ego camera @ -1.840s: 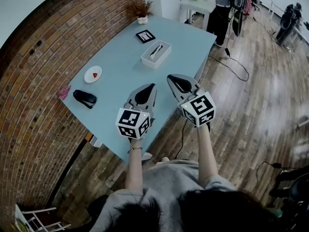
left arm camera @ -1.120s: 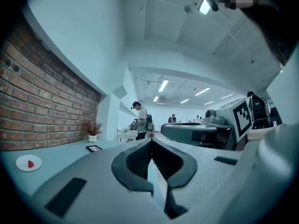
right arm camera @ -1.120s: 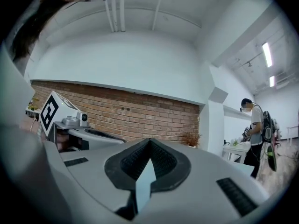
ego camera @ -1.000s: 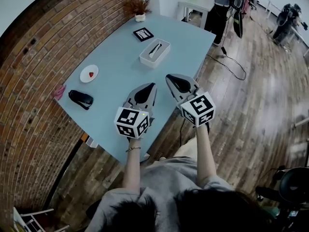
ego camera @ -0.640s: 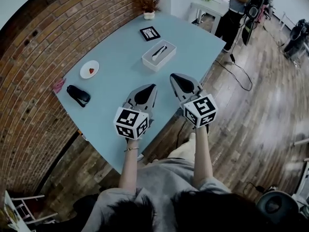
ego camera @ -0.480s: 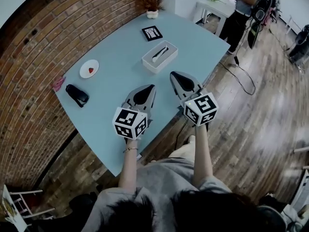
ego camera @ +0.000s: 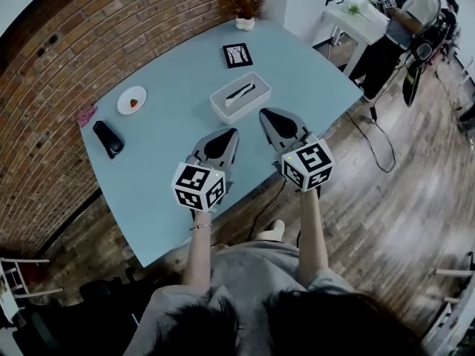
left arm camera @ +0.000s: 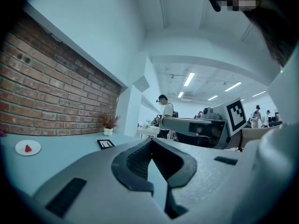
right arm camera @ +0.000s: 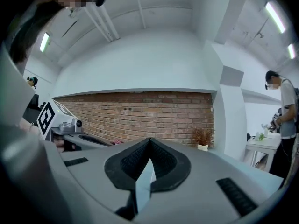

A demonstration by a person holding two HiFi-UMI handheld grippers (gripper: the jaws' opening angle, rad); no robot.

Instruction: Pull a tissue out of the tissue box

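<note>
Blue table, tissue box only in head view, left gripper and right gripper closed, empty

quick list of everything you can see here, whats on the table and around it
table: 1, light blue, beside the brick wall
tissue box: 1, white, on the table just ahead of the tongs
framed card: 1, black and white, beyond the tissue box
potted plant: 1, brownish in a white pot, far corner
plate: 1, white, small red thing on it, left side
black object: 1, near the left edge, kind unclear
pink item: 1, at the left edge
side table: 1, white, past the far corner
bystander: 1, standing by the side table
left tongs: 1, grey, shut, empty
right tongs: 1, grey, shut, empty
</note>
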